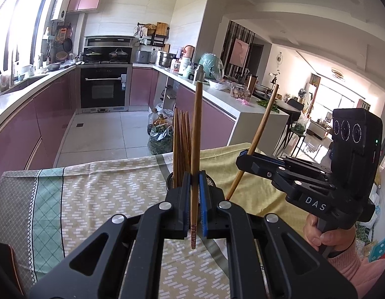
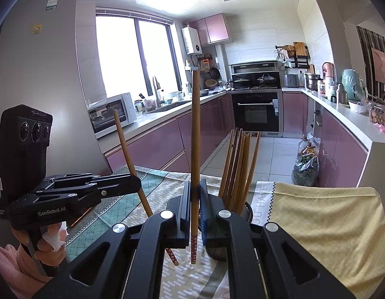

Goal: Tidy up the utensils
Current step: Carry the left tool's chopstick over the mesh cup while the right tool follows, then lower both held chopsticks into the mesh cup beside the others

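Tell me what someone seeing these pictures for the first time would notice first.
Most striking is that each gripper pinches one wooden chopstick upright: the left gripper holds a chopstick in the centre foreground, and the right gripper holds another chopstick the same way. Just behind them a metal mesh holder bristling with more chopsticks stands on the patterned tablecloth. Beyond is a kitchen with pink cabinets.
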### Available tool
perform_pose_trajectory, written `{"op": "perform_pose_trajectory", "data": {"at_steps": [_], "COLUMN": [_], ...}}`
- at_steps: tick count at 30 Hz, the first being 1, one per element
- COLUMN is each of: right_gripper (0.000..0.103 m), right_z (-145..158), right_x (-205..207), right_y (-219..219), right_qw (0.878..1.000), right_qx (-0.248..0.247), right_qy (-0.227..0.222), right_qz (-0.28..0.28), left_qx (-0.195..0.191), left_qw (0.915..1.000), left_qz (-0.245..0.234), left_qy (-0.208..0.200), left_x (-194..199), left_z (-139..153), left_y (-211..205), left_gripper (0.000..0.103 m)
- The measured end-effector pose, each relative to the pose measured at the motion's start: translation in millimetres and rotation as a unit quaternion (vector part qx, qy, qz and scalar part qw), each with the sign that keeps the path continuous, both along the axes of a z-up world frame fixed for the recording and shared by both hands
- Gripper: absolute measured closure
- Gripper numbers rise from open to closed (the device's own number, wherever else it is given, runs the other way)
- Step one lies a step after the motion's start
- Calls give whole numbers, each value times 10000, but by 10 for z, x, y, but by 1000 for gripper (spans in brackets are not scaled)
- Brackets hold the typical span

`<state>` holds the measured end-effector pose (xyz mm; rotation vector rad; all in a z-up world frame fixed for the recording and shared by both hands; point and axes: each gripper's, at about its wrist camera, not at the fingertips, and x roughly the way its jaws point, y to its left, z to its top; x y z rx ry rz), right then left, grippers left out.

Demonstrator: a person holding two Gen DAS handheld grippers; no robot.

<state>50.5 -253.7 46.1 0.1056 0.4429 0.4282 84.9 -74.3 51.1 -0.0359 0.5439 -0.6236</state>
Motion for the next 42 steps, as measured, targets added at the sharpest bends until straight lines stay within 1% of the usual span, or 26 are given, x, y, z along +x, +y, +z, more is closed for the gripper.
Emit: {"op": "perform_pose_trajectory", "data": {"at_steps": [18,29,42], "right_gripper": [97,97,97], "right_z": [84,134,200], "right_x": [47,107,181], "right_y": [-17,-10,-28], "right_qw": [10000,10000,9998], "right_qx": [28,0,-2], "right_qy": [-34,-63,-153], "right_qz": [-34,-64,-119], "left_qx": [13,-43,-102], "left_qw": [9999,9999,9995], "left_qz": [-17,-19,-75], "left_qy": [-128,-142,-275], "left_x": [25,106,98], "left_z": [212,204,302], "left_y": [-28,-30,-108], "left_gripper": [95,95,95]}}
